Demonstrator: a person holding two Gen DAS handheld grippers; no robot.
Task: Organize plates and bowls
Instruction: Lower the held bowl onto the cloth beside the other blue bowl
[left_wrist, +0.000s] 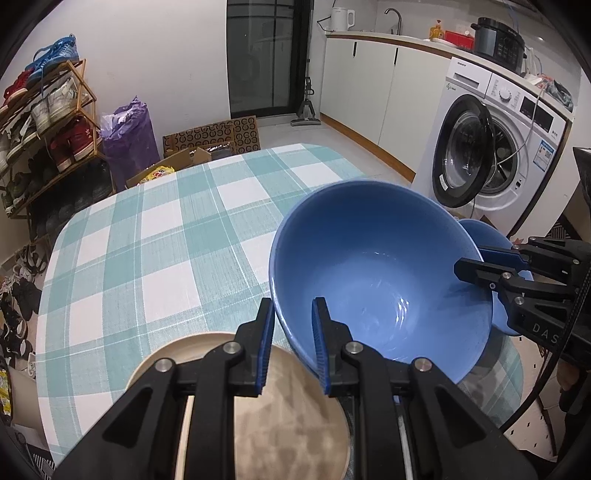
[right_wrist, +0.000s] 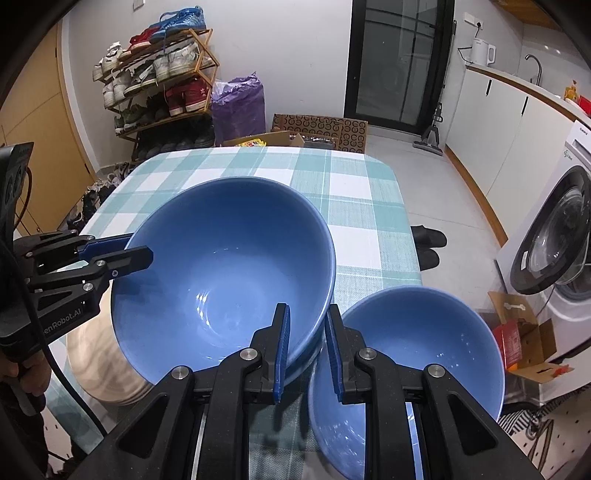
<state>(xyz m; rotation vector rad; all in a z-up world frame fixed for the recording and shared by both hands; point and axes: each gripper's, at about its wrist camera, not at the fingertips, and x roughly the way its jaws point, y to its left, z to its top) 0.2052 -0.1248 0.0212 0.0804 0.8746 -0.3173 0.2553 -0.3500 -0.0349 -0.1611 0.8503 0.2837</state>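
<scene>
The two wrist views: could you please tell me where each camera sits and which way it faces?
Left wrist: on the left hand-held gripper, looking along its fingers, which straddle the large blue bowl's rim above a beige plate; the right hand-held gripper enters from the right.
Right wrist: on the right hand-held gripper, facing the same bowl's opposite rim, with a small blue bowl beside it.
Shared: the large bowl, checked table, both grippers.

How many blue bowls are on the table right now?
2. The large bowl is gripped at both rims, tilted above the beige plate; the small bowl sits right of it.
</scene>
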